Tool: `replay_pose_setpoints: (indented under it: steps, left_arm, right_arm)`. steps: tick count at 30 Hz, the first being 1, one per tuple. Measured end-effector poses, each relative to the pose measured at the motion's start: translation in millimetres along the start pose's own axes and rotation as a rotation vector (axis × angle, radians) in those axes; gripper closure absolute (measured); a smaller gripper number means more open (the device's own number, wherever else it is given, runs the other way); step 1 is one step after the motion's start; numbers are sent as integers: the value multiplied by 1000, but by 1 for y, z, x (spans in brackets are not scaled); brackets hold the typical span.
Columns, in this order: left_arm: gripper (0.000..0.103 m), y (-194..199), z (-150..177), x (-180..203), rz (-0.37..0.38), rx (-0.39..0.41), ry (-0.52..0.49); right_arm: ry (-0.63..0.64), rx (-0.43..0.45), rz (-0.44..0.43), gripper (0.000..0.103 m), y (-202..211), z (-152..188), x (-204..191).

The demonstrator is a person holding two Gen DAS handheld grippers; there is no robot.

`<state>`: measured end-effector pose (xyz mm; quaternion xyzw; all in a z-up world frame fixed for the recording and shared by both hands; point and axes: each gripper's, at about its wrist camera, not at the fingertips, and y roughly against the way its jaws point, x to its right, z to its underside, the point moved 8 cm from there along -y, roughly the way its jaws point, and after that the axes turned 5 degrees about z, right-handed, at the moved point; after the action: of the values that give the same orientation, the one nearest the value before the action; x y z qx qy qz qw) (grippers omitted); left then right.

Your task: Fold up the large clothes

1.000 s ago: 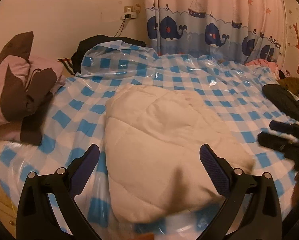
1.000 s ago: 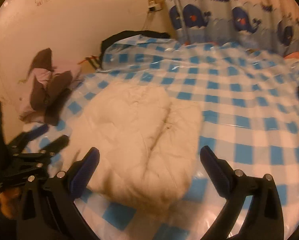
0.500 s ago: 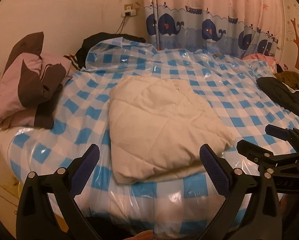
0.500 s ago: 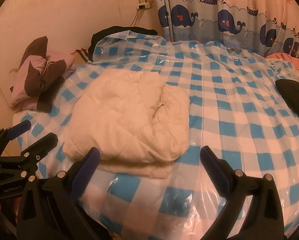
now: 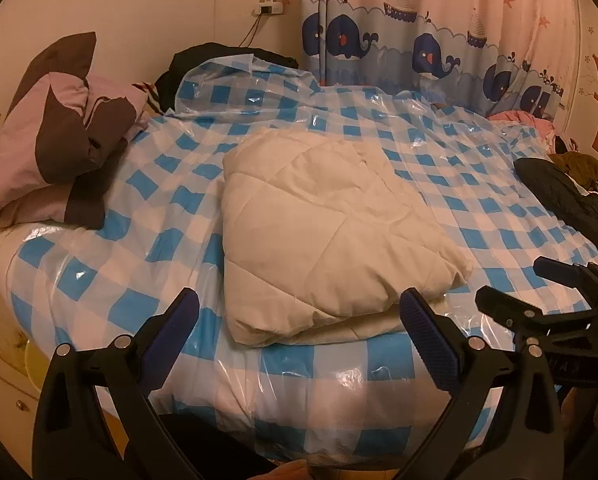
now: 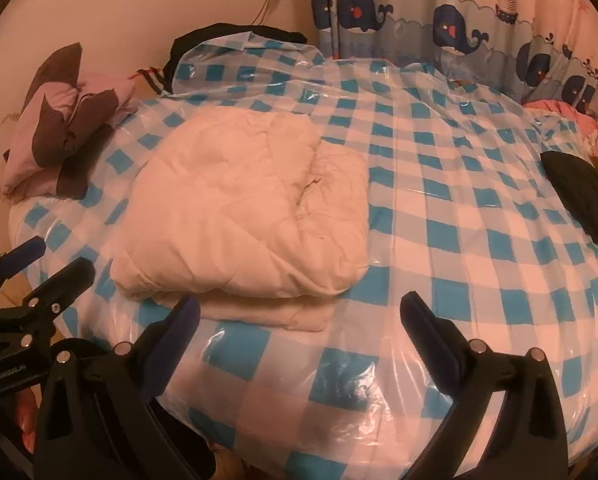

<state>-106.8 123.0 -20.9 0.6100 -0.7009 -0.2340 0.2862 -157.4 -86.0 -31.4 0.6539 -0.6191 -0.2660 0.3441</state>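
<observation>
A cream quilted garment (image 5: 323, 236) lies folded into a thick bundle on the blue-and-white checked plastic bed cover (image 5: 171, 200). It also shows in the right wrist view (image 6: 243, 216). My left gripper (image 5: 299, 312) is open and empty, held back from the bed's near edge in front of the bundle. My right gripper (image 6: 299, 316) is open and empty, also off the near edge, right of the bundle. The right gripper also shows in the left wrist view (image 5: 531, 292), and the left gripper in the right wrist view (image 6: 47, 260).
A pink and brown folded bundle (image 5: 55, 132) sits at the bed's left edge. Dark clothes (image 5: 571, 204) lie at the right edge, and a black item (image 5: 219, 56) at the far corner. A whale-print curtain (image 5: 439, 32) hangs behind. Checked cover (image 6: 479, 220) lies right of the bundle.
Both grippers have pulled back from the cream bundle toward the near edge of the bed. The bundle lies released and still.
</observation>
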Motion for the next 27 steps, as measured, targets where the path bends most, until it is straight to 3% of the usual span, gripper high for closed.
replay_pose_setpoints:
  steps: [14,27]
  left_arm:
    - [6,-10,2,1,-18,-27,-4]
    - [6,-19,4,3,65,-61,60]
  right_arm:
    - [4,-21,9,7,-5,2,1]
    - [17,-29,7,7,-11,1,1]
